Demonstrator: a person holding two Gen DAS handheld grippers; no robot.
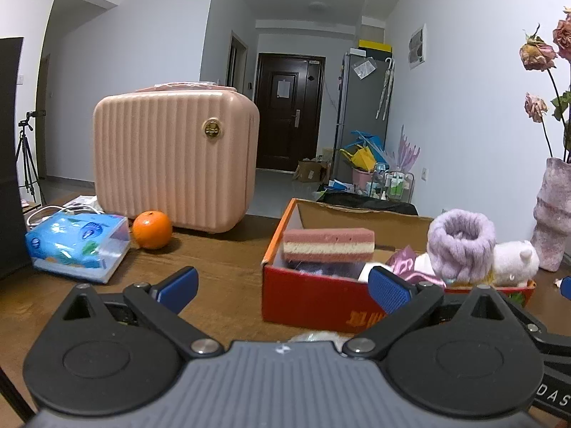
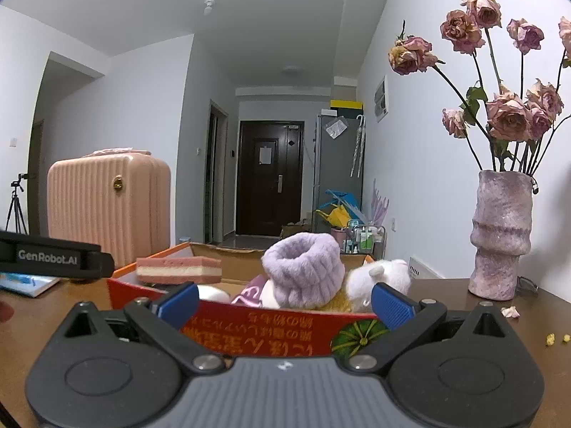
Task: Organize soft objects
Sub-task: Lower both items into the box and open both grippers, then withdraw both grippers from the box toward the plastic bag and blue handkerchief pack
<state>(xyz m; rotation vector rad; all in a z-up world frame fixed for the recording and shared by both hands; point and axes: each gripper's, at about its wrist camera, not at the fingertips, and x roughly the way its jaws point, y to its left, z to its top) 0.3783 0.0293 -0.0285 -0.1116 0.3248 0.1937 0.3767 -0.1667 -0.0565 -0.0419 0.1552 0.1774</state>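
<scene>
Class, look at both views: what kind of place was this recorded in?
Probably a lived-in flat: a wooden table with a vase of dried roses, a fridge and a dark entrance door down the hall.

Right gripper [image 2: 283, 303] stood with jaws spread wide and empty, just before the red cardboard box [image 2: 257, 328]. Ahead in the box lay a striped sponge [image 2: 178, 270], lilac fluffy band [image 2: 303, 271] and white plush toy [image 2: 382, 278]; a vase [image 2: 501, 235] stood far right.
</scene>
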